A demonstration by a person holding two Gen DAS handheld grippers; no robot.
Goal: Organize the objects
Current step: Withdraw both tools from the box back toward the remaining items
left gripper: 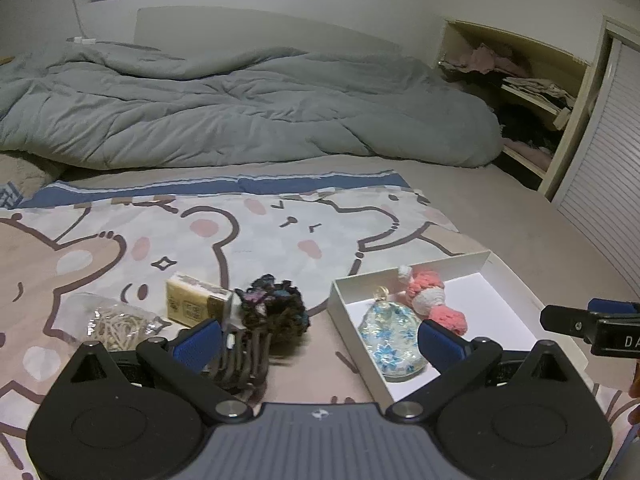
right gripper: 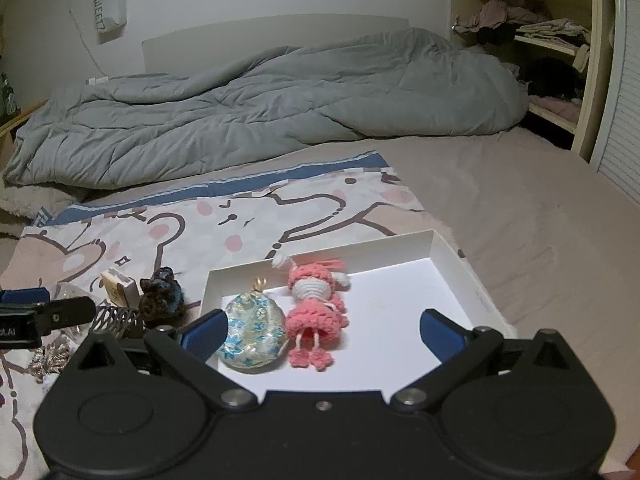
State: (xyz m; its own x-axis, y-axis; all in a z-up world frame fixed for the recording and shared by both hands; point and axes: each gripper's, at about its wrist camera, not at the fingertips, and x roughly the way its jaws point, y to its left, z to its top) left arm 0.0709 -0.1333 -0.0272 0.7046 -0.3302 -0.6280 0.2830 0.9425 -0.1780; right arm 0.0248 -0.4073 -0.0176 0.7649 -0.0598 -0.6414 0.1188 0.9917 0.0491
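A white shallow box point(left gripper: 448, 264) point(right gripper: 452, 264) lies on the bed. In it lie a pink crocheted doll point(left gripper: 430, 298) point(right gripper: 316, 300) and a blue-flowered pouch point(left gripper: 390, 336) point(right gripper: 250, 334). Left of the box lie a dark scrunchie point(left gripper: 276, 310) point(right gripper: 160, 296), a dark claw hair clip point(left gripper: 244, 356) point(right gripper: 118, 318), a yellow pack point(left gripper: 196, 298) point(right gripper: 118, 286) and a clear bag of small pale items point(left gripper: 114, 322). My left gripper point(left gripper: 318, 342) is open, low over the hair clip and the box's left edge. My right gripper point(right gripper: 324, 334) is open over the box, with the pouch and doll between its fingers.
The objects rest on a cartoon-print sheet point(left gripper: 160, 232) point(right gripper: 180, 232). A rumpled grey duvet point(left gripper: 240, 108) point(right gripper: 260, 100) lies behind it. An open shelf with clothes point(left gripper: 532, 96) point(right gripper: 552, 40) and a slatted door point(left gripper: 608, 168) stand at the right.
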